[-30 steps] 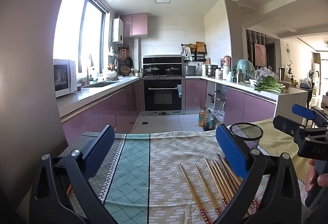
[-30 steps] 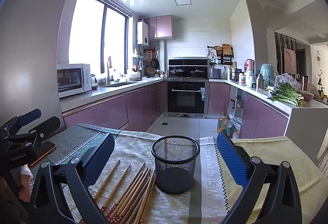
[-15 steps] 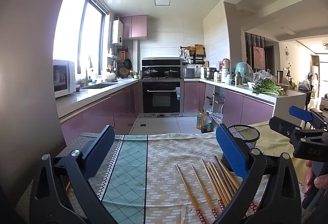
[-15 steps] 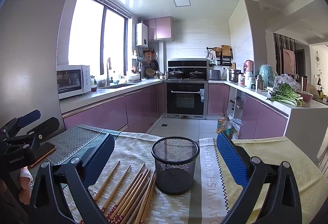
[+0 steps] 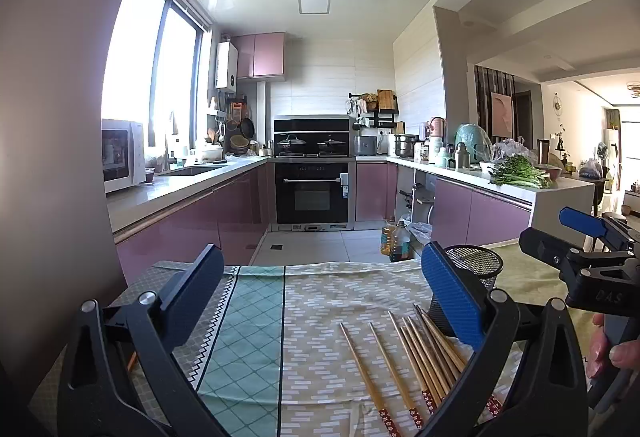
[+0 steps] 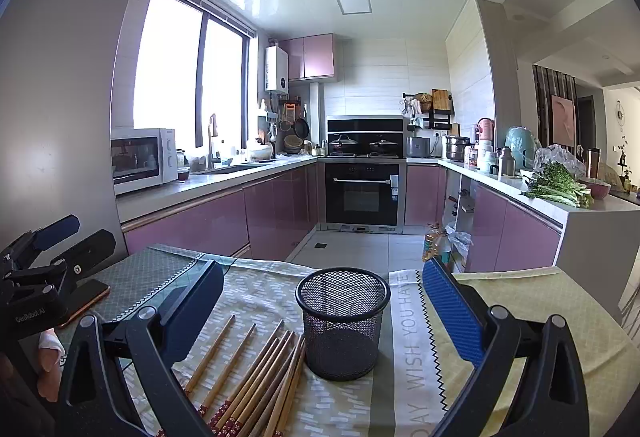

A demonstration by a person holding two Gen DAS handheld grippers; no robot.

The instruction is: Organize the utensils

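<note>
Several wooden chopsticks (image 5: 416,361) with red patterned ends lie side by side on the tablecloth; they also show in the right wrist view (image 6: 252,377). A black mesh cup (image 6: 342,321) stands upright just right of them, partly hidden behind a finger in the left wrist view (image 5: 478,269). My left gripper (image 5: 320,289) is open and empty above the cloth, left of the chopsticks. My right gripper (image 6: 320,301) is open and empty, with the cup between its fingers' line of sight. Each gripper shows in the other's view, the right gripper at the right edge (image 5: 584,241) and the left gripper at the left edge (image 6: 48,249).
The table carries patterned cloths: green checks (image 5: 244,341), beige bricks (image 5: 320,317) and yellow (image 6: 540,301). A phone (image 6: 86,301) lies at the table's left. Beyond the table edge is the kitchen floor, with oil bottles (image 5: 394,241) and purple cabinets (image 6: 208,225).
Both views have tilted slightly downward, so the table, chopsticks and cup sit a little higher in frame. Both grippers stay open. Nothing on the table has moved.
</note>
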